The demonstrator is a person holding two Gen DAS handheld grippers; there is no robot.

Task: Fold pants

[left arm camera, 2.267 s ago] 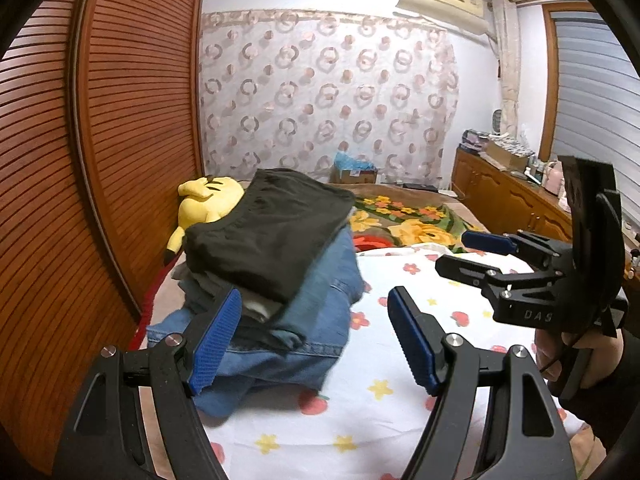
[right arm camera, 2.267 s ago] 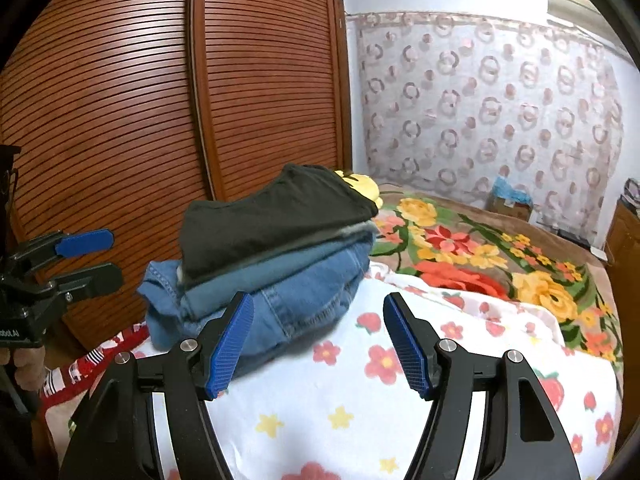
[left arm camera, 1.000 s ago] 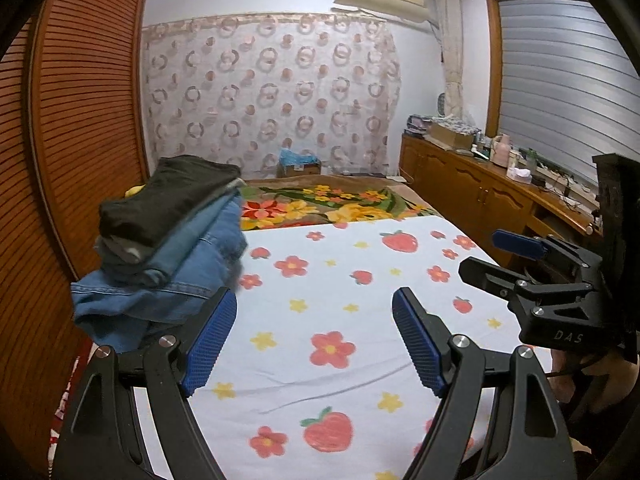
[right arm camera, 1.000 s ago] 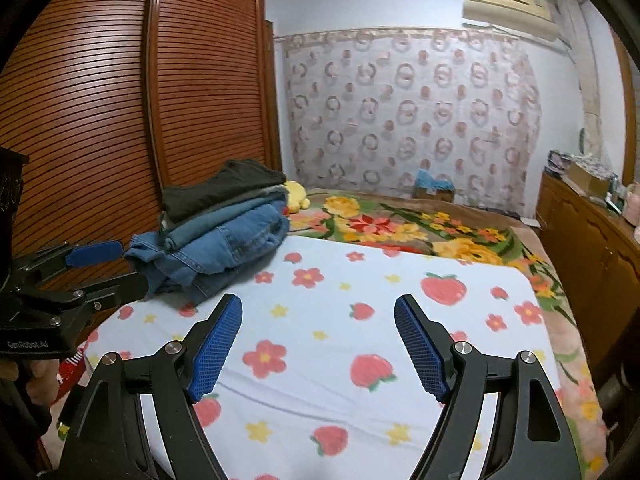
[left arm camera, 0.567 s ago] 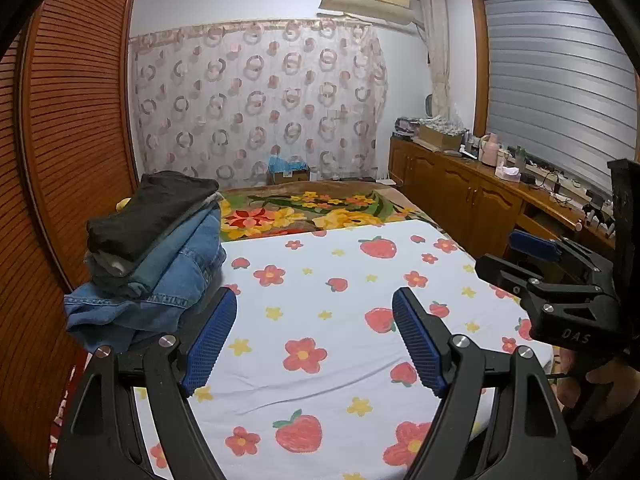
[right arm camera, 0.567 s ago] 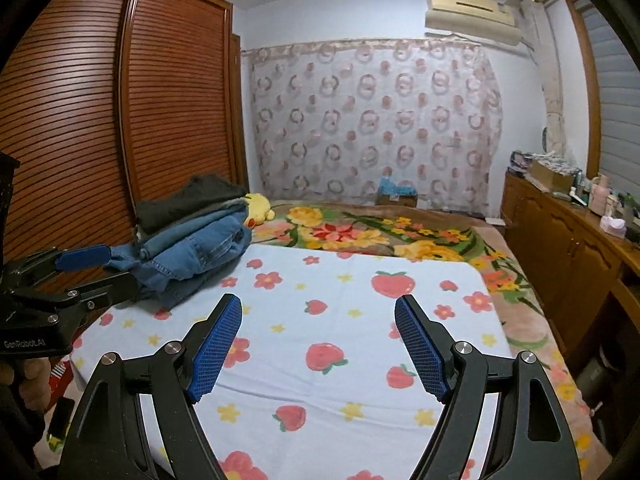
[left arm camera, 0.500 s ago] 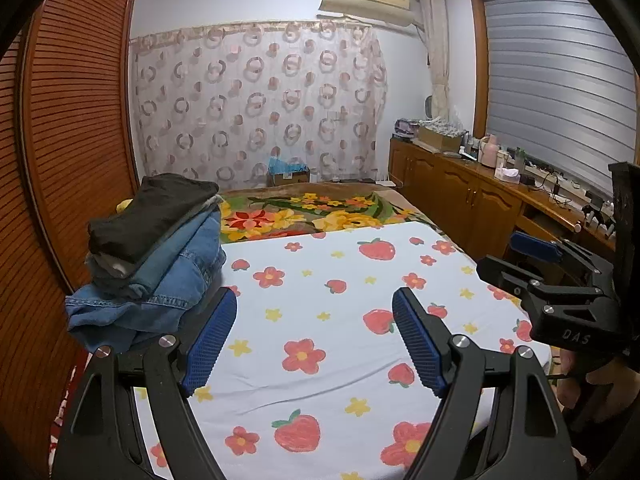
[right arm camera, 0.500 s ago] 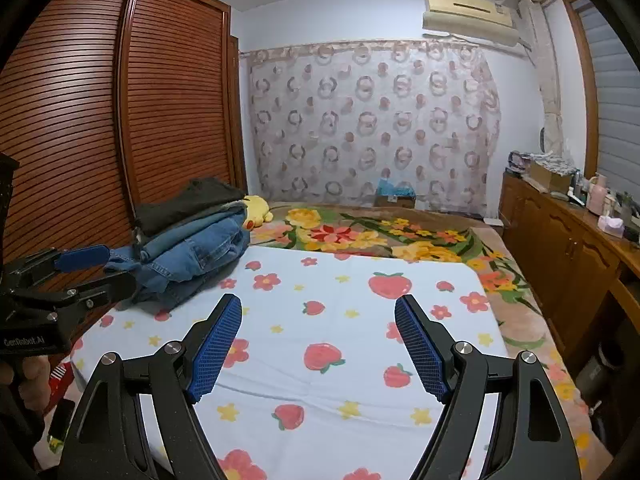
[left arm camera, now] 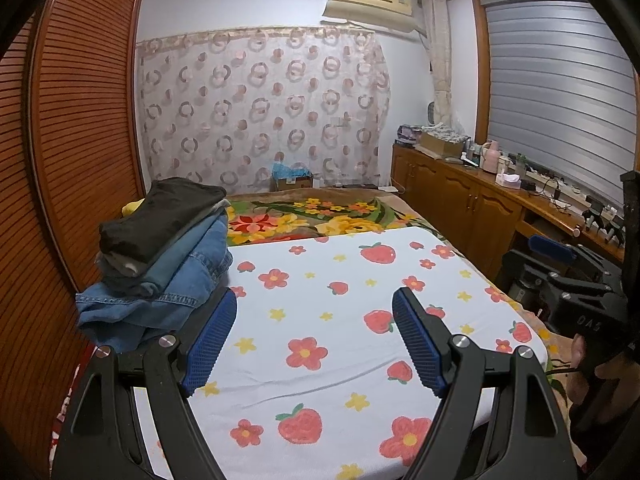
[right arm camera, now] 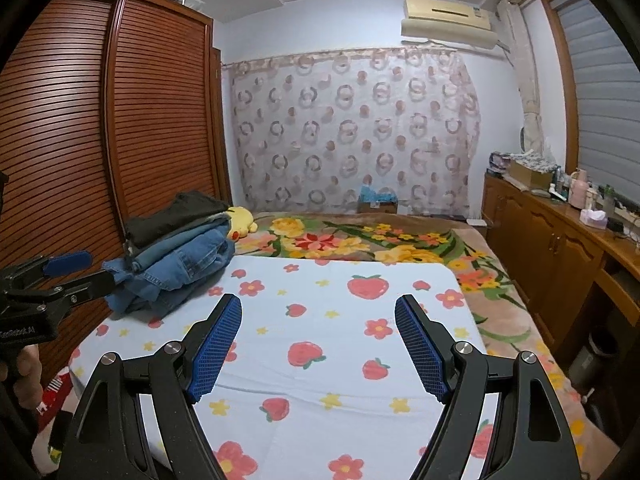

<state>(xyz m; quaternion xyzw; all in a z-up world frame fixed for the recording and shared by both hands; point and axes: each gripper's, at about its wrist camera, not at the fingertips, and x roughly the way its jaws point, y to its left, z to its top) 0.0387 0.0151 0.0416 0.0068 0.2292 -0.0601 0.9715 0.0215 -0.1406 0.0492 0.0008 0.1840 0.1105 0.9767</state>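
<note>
Several folded garments are seen stacked in one pile [left arm camera: 160,256] at the left edge of the strawberry sheet [left arm camera: 340,312], beside the slatted wardrobe [left arm camera: 80,160]: dark pants [left arm camera: 160,216] on top, grey and blue denim layers under them, with a looser pair of jeans [right arm camera: 176,276] at the bottom. No unfolded pants are visible anywhere on the sheet, so the folding is judged to be finished, or paused between items; whether more pants wait out of view cannot be told.

Both tools are held empty. The left gripper [left arm camera: 314,340] is seen with its blue pads spread wide and nothing between them, and the right gripper [right arm camera: 318,344] is likewise wide apart over bare sheet. Each is also caught from the side at the margin of the other's view, clear of the pile.

Compared with the earliest frames, the pile is no longer framed close between the pads; it is now seen smaller and off to the left, and much more of the sheet, the floral blanket [right arm camera: 360,244] and the wooden cabinets [right arm camera: 560,260] is taken in. Both grippers are thus read as drawn back and turned away from the pile, with the pad spacing unchanged throughout.
</note>
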